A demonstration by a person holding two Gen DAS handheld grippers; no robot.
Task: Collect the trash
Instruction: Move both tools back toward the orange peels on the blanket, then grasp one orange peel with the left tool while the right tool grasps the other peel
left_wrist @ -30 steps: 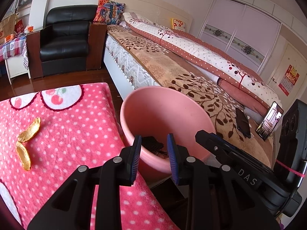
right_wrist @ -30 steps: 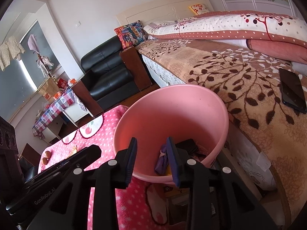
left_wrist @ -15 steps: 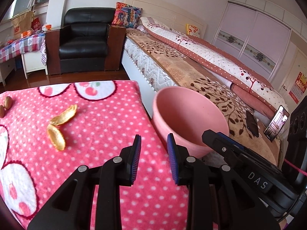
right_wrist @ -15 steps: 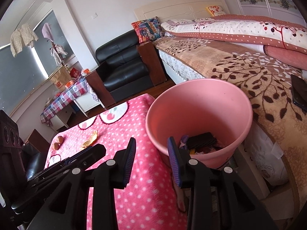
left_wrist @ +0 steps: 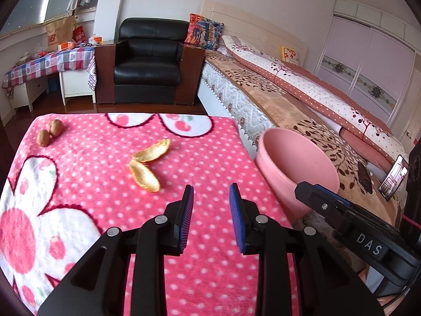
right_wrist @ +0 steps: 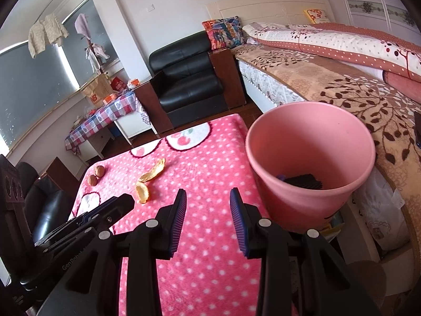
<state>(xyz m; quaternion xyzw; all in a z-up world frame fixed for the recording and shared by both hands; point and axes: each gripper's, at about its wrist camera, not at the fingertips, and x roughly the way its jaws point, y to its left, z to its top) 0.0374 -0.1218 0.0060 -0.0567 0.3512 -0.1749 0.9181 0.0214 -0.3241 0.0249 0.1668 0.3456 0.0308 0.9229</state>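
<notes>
Orange peels (left_wrist: 147,163), 2 curled strips on pink cloth (left_wrist: 79,179); both grippers' fingers (left_wrist: 187,216) spread, empty.

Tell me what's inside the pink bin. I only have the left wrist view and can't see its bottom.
Observer: The right wrist view looks down into the pink bin. A black ridged piece lies at the bottom, with a purple scrap beside it.
Operator: Are the right gripper's jaws open? I see it side on.
Observer: Yes, the right gripper is open and empty, above the pink dotted blanket.
Operator: Anything beyond the walnuts' side of the table?
Observer: A black padded seat stands beside that edge, near the walnuts.
</notes>
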